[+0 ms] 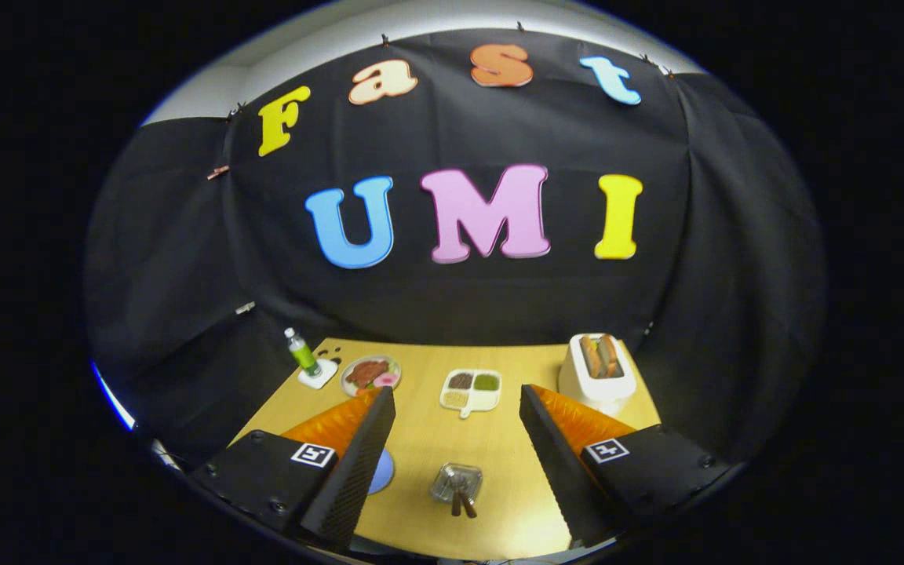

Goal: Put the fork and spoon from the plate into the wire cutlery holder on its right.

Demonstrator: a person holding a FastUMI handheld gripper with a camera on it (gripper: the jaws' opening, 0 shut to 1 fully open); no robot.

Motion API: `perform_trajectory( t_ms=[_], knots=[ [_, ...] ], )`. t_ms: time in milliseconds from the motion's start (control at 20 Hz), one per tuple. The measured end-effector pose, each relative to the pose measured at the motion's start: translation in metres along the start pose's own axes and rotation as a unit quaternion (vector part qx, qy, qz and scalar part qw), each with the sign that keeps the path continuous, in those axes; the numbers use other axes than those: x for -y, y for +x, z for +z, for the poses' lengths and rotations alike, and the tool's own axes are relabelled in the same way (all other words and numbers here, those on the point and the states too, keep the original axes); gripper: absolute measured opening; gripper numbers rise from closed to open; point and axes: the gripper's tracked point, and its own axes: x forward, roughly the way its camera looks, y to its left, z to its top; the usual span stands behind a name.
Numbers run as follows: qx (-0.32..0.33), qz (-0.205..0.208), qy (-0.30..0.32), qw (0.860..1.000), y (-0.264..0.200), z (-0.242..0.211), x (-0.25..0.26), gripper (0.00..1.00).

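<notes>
Your hand-held gripper [456, 404], fingers spread wide and empty, hangs over a smooth, pale wood-grain bench [499, 502]. Below you, the wire cutlery holder [457, 482] gleams like metal; the toaster [598, 375] looks glossy plastic against matt black cloth [185, 259].

Table: you have a light wooden top [421, 447] before you.
Far side: a green bottle [302, 352] stands on a white coaster [318, 375]; beside it a plate of food [370, 374], a white divided tray [471, 390], a white toaster [598, 370].
Near side: a wire cutlery holder [457, 482] with two handles inside; left of it you see a blue plate [383, 472].
</notes>
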Motion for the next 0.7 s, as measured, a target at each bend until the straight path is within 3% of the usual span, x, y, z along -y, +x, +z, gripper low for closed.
perform_trajectory(
  t_ms=[300, 700],
  knots=[
    [0.122, -0.038, 0.005, 0.992, -0.037, 0.033, 0.011, 0.99],
    [0.075, -0.030, 0.018, 0.997, -0.036, -0.005, 0.013, 0.99]
  ],
)
